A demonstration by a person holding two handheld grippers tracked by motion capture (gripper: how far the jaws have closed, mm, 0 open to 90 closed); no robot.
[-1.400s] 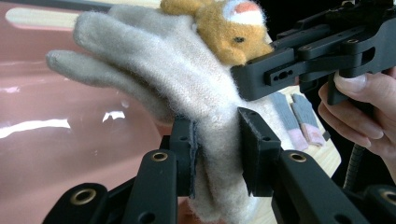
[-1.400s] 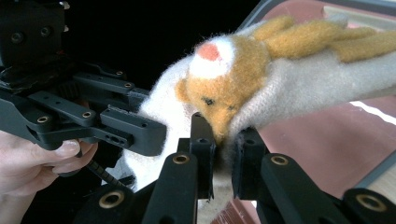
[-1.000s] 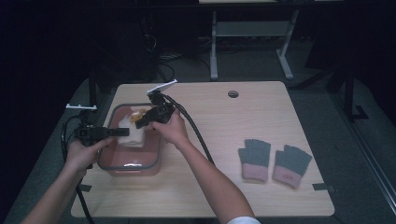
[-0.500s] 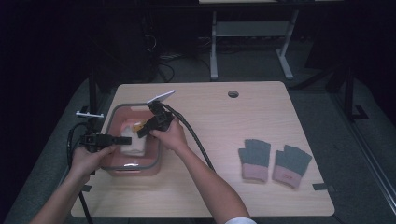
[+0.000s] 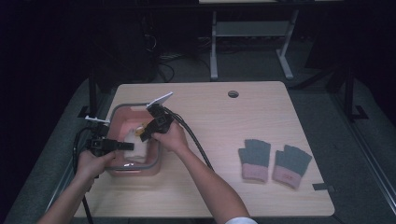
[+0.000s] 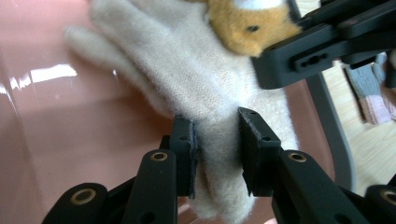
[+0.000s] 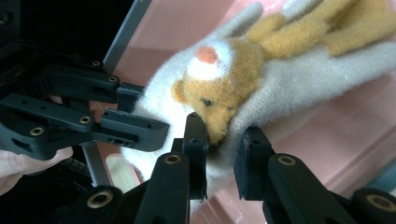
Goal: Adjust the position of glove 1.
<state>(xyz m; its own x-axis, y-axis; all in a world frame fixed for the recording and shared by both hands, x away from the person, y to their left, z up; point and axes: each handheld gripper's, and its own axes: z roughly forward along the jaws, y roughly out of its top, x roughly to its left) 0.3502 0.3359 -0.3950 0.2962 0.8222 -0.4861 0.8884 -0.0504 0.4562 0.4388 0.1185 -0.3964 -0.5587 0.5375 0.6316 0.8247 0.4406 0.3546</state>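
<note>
A cream knit glove (image 5: 136, 143) with an orange bear face (image 7: 224, 95) hangs over a pink tub (image 5: 122, 109) at the table's left. My left gripper (image 6: 215, 140) is shut on the glove's (image 6: 196, 74) cream edge, coming in from the tub's left side (image 5: 127, 146). My right gripper (image 7: 222, 140) is shut on the glove's (image 7: 299, 79) fabric just under the bear's chin, reaching in from the right (image 5: 143, 135). The two grippers sit close together, a few centimetres apart. The glove's fingers spread toward the tub's pink wall (image 6: 70, 130).
Two grey gloves with pink cuffs (image 5: 256, 159) (image 5: 290, 166) lie flat on the right half of the wooden table (image 5: 219, 126). A cable hole (image 5: 233, 94) sits near the far edge. Black cables trail from both grippers; the tub has a grey rim (image 5: 157, 156).
Both grippers have shifted slightly toward the table's near side over the tub, carrying the glove with them. Both grips have held throughout.
</note>
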